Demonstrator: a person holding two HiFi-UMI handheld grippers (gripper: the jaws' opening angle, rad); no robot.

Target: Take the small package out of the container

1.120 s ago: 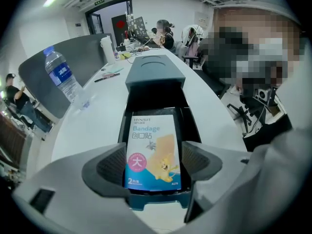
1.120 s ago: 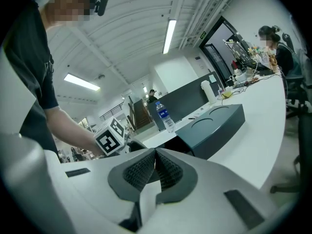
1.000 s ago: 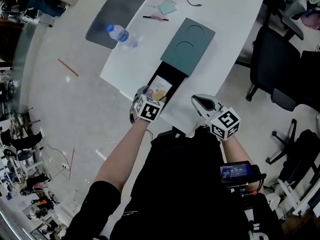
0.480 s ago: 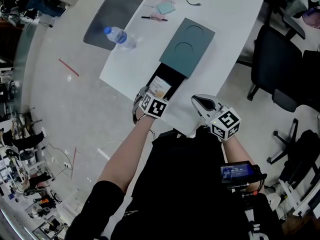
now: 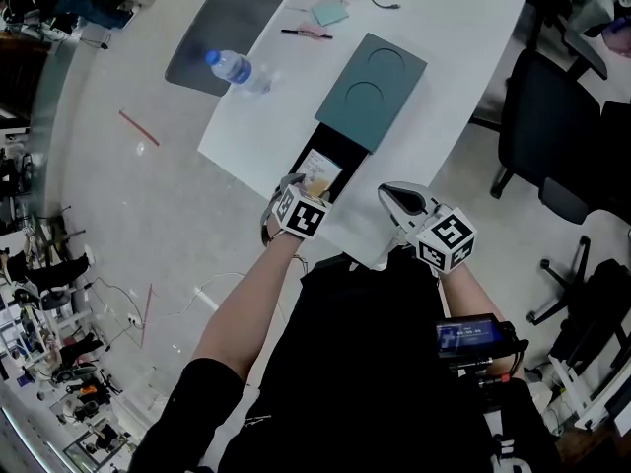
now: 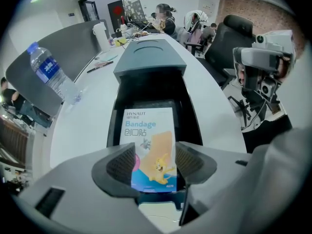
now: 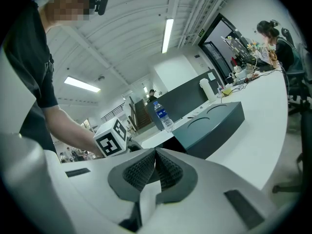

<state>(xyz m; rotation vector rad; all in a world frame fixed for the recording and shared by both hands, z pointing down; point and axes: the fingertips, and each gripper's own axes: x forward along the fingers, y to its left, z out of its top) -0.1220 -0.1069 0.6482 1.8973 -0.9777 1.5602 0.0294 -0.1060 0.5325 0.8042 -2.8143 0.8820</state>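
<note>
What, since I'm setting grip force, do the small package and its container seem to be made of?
The small package looks like thin card or coated paper, perhaps slightly glossy: flat, with crisp colour print. The container looks rigid and matte, grey-green outside, black inside; plastic or covered board, I cannot tell which. Round recesses mark its top.

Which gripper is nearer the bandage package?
Left. The left gripper straddles the bandage package, jaws closing around it; the right gripper sits shut, off to its right.
</note>
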